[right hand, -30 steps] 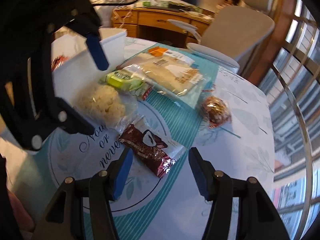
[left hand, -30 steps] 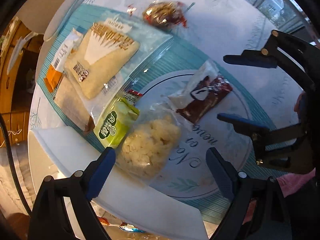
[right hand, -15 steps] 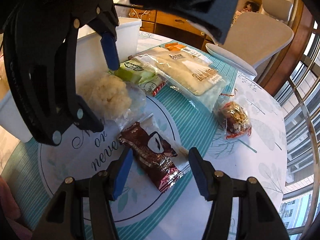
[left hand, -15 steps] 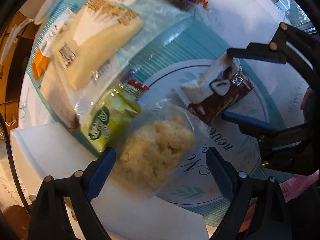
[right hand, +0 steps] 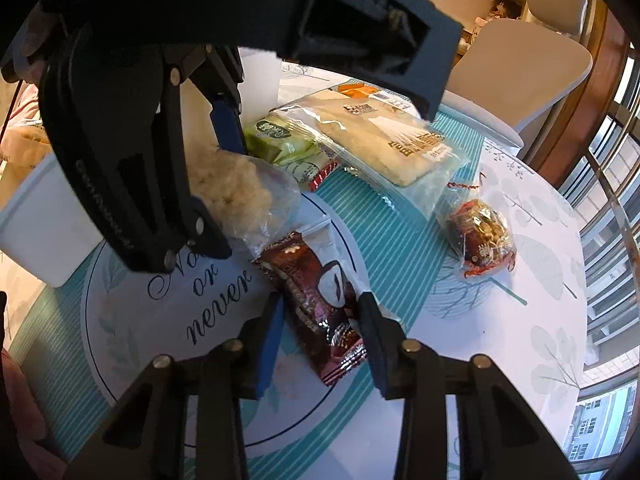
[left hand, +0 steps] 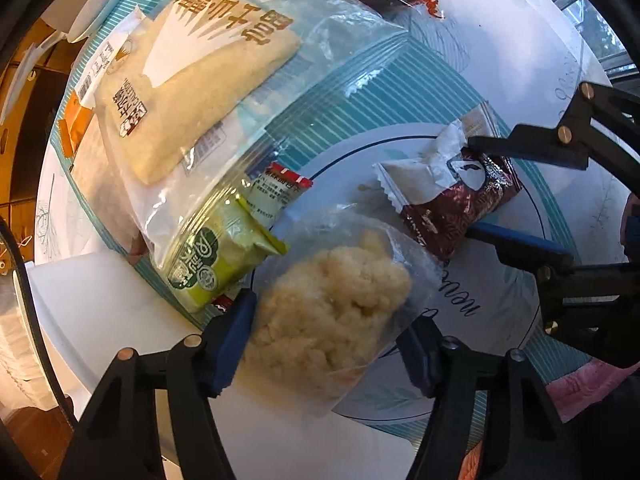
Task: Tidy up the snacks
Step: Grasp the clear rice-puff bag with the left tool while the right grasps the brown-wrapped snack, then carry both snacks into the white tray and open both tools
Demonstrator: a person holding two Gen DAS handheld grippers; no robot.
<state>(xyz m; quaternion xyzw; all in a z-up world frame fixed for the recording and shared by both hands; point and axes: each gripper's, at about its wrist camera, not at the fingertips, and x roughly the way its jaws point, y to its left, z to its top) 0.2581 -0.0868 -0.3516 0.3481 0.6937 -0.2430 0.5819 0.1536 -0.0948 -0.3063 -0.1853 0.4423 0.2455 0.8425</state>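
Observation:
My left gripper (left hand: pixel 324 344) is closed around a clear bag of pale puffed snack (left hand: pixel 332 312), one finger on each side; the bag also shows in the right wrist view (right hand: pixel 236 188). My right gripper (right hand: pixel 320 328) straddles a dark red snack packet (right hand: pixel 320 300) with both fingers against its sides; the packet lies on the mat in the left wrist view (left hand: pixel 456 204). A green packet (left hand: pixel 216 256), a big clear bag with a beige pastry (left hand: pixel 192 92) and a small red nut packet (right hand: pixel 484 236) lie on the teal mat (right hand: pixel 400 240).
A white bin (right hand: pixel 52 232) stands at the mat's near-left edge, also seen in the left wrist view (left hand: pixel 100 312). The round table (right hand: pixel 540 280) ends close to a window railing on the right. A beige chair (right hand: pixel 516 64) stands behind the table.
Both grippers came down and closed in: the left onto the puffed snack bag, the right onto the dark red packet. The snacks have not visibly shifted on the mat.

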